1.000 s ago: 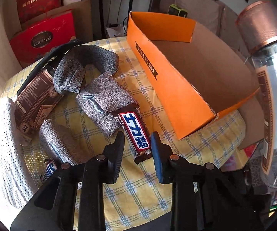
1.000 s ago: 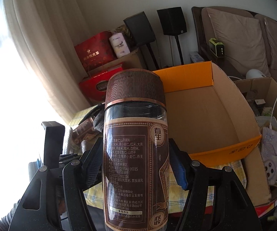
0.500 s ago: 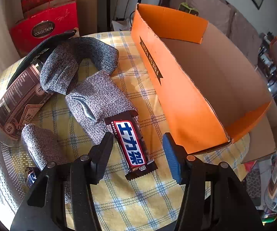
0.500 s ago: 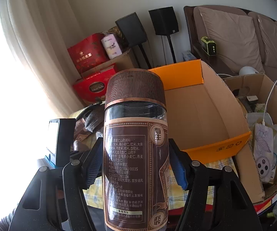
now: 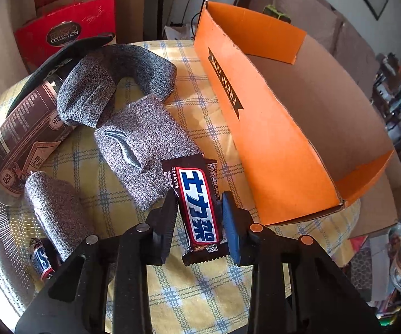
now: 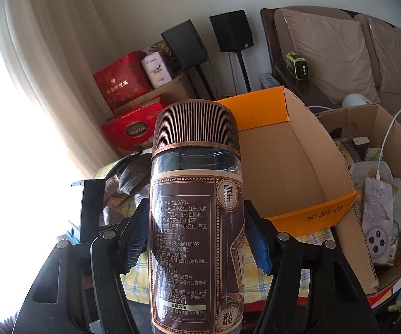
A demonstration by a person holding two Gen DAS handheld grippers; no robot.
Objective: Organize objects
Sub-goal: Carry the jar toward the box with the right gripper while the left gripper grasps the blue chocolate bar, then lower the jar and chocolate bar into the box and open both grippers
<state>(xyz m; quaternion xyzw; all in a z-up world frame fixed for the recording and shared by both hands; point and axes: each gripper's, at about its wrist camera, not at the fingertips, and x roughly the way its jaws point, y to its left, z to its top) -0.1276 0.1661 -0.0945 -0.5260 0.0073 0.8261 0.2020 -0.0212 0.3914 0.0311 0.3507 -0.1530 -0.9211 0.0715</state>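
My left gripper [image 5: 199, 208] straddles a Snickers bar [image 5: 197, 203] lying on the checked tablecloth [image 5: 200, 292]; the jaws stand close to its sides with a small gap, so it counts as open. Grey socks [image 5: 144, 144] lie just beyond the bar. My right gripper [image 6: 196, 228] is shut on a clear jar with a brown ribbed lid [image 6: 196, 208], held upright in the air. An empty orange cardboard box [image 5: 270, 128] stands to the right of the bar; it also shows in the right wrist view [image 6: 289, 167].
A second brown-labelled jar [image 5: 24, 136] lies on its side at the left. A small Snickers [image 5: 41, 258] lies near the left edge by a rolled sock [image 5: 52, 206]. Red gift boxes [image 5: 66, 33] stand behind the table. An open carton of clutter [image 6: 373, 194] sits at the right.
My left gripper has opened wider, moved forward around the Snickers bar, then narrowed on it. The right gripper with the jar has shifted slightly; the box looks a bit farther.
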